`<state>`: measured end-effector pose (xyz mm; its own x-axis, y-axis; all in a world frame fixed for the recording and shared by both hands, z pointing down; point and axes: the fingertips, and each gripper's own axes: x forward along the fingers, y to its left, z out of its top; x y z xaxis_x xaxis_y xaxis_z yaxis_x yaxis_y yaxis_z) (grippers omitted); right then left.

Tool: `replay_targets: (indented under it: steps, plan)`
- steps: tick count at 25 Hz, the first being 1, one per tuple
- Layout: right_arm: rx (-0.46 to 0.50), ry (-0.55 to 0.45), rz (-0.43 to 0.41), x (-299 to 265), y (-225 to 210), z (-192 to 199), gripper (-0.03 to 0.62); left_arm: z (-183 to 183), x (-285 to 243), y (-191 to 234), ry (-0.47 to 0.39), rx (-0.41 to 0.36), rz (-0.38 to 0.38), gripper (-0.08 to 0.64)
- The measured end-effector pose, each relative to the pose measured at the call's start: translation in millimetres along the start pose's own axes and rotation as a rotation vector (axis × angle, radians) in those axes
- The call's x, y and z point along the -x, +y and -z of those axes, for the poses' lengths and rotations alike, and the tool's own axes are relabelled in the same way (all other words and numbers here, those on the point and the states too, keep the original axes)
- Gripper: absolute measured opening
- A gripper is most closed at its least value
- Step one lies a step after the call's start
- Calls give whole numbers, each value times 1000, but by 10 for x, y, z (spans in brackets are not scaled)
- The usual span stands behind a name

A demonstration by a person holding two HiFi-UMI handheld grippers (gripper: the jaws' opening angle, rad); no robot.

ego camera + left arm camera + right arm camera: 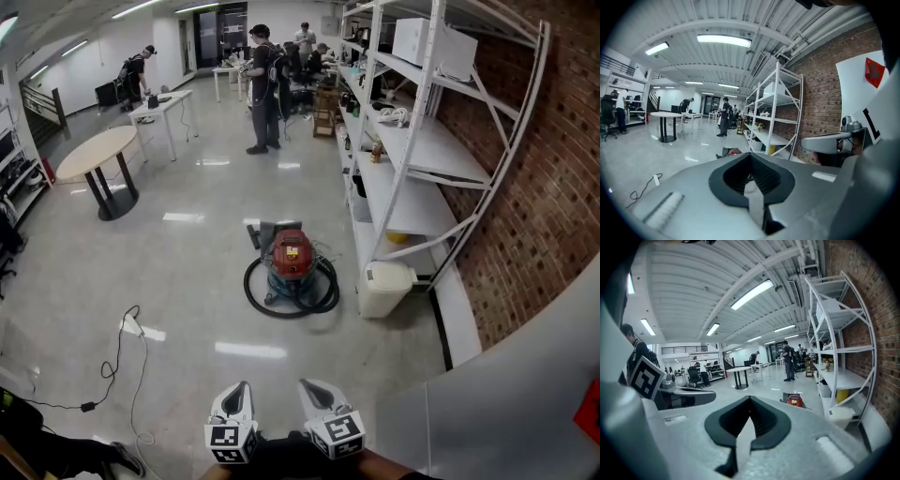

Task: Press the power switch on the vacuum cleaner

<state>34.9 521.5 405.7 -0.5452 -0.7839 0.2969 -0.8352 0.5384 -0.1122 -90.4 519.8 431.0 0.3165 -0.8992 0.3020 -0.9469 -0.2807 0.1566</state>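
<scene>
The vacuum cleaner (292,257) stands on the floor a few steps ahead, with a red top, a teal base and a black hose coiled around it. It shows small and partly hidden behind the jaws in the left gripper view (733,152) and in the right gripper view (795,400). My left gripper (238,388) and right gripper (315,386) are held side by side at the bottom of the head view, far short of the vacuum. Both are shut with nothing in them, as the left gripper (751,155) and right gripper (750,399) show in their own views.
A white bin (384,288) sits right of the vacuum, beside tall white shelving (412,141) along a brick wall. A cable with a plug strip (120,356) lies on the floor at left. A round table (97,155) and people (262,89) stand farther back. A white panel (506,403) is near right.
</scene>
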Motion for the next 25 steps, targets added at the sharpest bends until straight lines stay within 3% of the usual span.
replay_targets:
  steps: [19,25]
  plan:
    - [-46,-9,-17,-88,-155,26,-8,-27,-96,-26,12,-40,-22,17]
    - [-68,30,27,-206,-397,96,-8,-17,-410,-33,34,-31,3,17]
